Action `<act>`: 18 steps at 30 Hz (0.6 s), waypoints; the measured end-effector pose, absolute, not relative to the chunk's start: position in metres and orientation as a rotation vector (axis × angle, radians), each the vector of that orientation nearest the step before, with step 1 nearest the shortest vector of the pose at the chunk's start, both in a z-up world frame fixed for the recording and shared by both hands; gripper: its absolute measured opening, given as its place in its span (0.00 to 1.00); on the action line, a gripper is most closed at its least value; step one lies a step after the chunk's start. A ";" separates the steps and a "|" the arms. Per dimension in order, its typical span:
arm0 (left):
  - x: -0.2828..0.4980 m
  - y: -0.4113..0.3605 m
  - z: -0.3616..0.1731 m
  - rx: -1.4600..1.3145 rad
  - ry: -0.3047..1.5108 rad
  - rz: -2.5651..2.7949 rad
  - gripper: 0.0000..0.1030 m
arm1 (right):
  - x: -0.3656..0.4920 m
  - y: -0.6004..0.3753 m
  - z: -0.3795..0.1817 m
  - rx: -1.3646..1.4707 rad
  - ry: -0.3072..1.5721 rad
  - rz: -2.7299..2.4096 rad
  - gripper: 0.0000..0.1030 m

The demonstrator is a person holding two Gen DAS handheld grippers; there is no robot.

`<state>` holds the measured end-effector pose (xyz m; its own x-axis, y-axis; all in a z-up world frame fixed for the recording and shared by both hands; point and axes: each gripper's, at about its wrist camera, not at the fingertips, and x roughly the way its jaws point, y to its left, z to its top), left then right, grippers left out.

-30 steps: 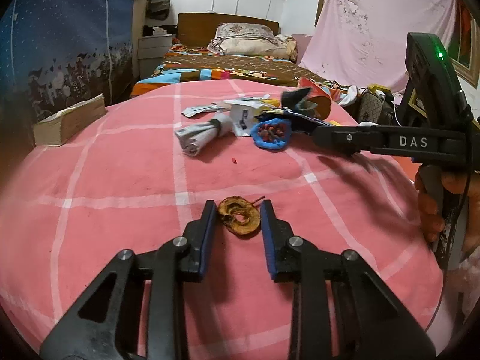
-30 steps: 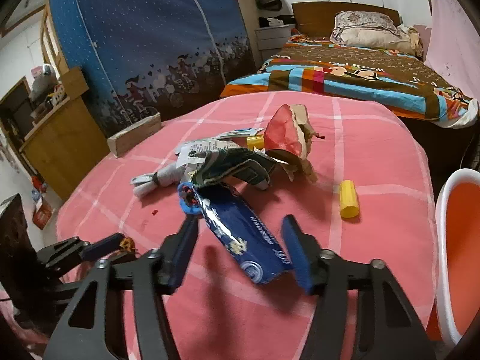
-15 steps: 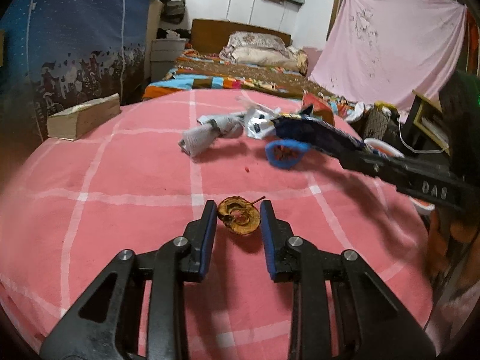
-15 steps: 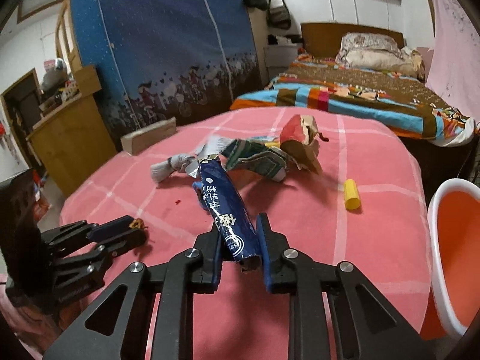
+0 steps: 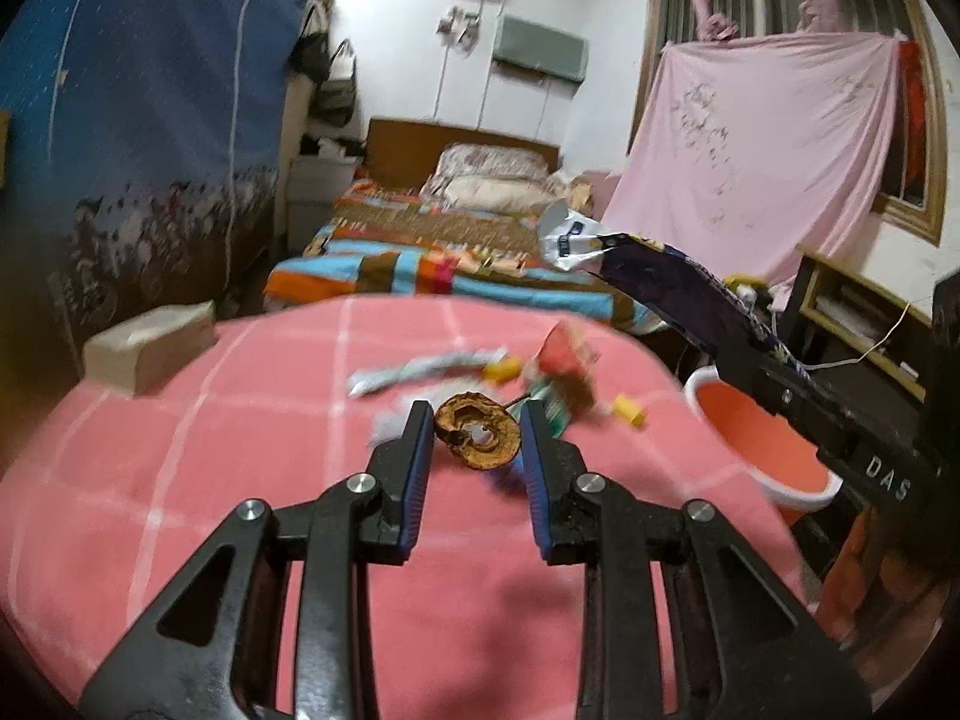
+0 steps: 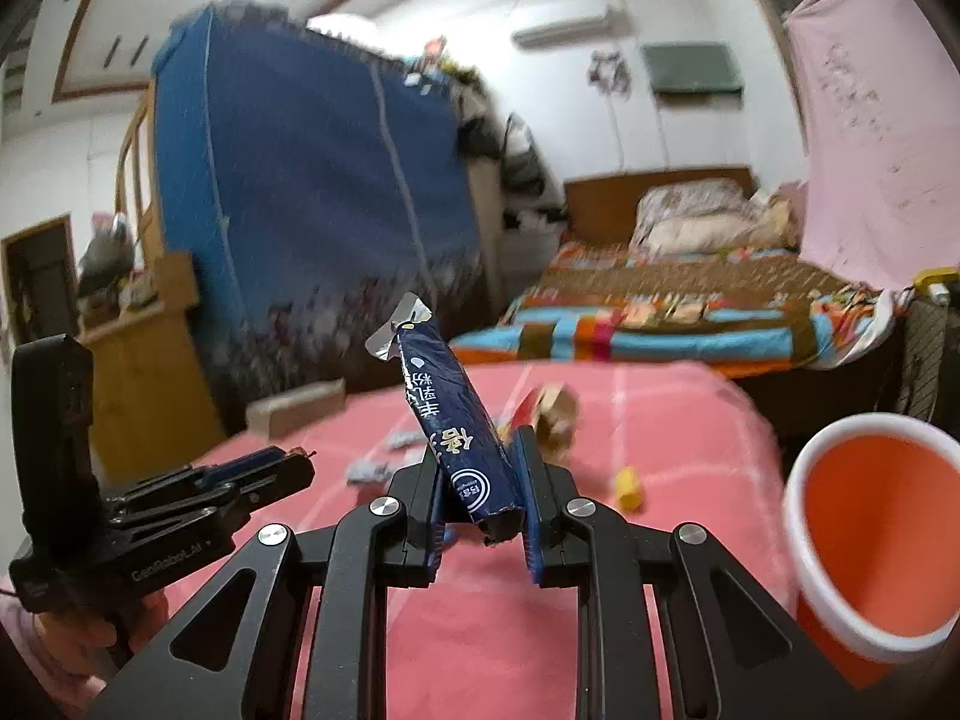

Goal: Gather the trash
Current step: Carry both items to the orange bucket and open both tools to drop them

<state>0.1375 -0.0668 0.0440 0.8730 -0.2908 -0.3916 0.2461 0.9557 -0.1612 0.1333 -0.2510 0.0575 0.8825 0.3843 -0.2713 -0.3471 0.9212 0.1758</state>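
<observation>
Both grippers are lifting off the counter [image 5: 252,438] now: left gripper [image 5: 477,441] jaws pinching the dried fruit ring [image 5: 478,439], right gripper [image 6: 477,483] jaws pinching the blue wrapper [image 6: 456,420]. Keeping both grips firm matters while swinging toward the orange bin [image 6: 876,534], right of the jaws and fully visible only from the right wrist

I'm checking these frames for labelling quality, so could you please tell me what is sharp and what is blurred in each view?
Left wrist view: the left tool and the dried fruit ring it grips are sharp; the table litter behind is motion-smeared and the fisheye bends the room edges. Right wrist view: the right tool and blue wrapper are crisp, the blue wardrobe is streaked, and the ceiling light glares.
</observation>
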 end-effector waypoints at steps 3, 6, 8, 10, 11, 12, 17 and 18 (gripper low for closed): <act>0.141 -0.083 0.057 -0.082 0.364 -0.311 0.11 | 0.129 -0.270 0.064 0.174 0.216 0.319 0.18; 0.144 -0.104 0.070 -0.048 0.293 -0.364 0.11 | 0.124 -0.292 0.069 0.191 0.127 0.218 0.18; 0.146 -0.123 0.080 -0.023 0.241 -0.414 0.11 | 0.121 -0.305 0.072 0.189 0.082 0.150 0.18; 0.150 -0.139 0.087 -0.007 0.209 -0.460 0.11 | 0.118 -0.319 0.074 0.178 0.048 0.085 0.18; 0.152 -0.146 0.089 -0.004 0.200 -0.479 0.11 | 0.117 -0.328 0.074 0.172 0.033 0.043 0.18; 0.153 -0.154 0.092 -0.001 0.193 -0.499 0.11 | 0.115 -0.334 0.073 0.169 0.025 0.021 0.18; 0.168 -0.199 0.096 0.004 0.198 -0.620 0.11 | 0.115 -0.377 0.064 0.206 0.023 -0.108 0.18; 0.170 -0.207 0.096 0.008 0.205 -0.638 0.11 | 0.115 -0.384 0.061 0.218 0.028 -0.127 0.18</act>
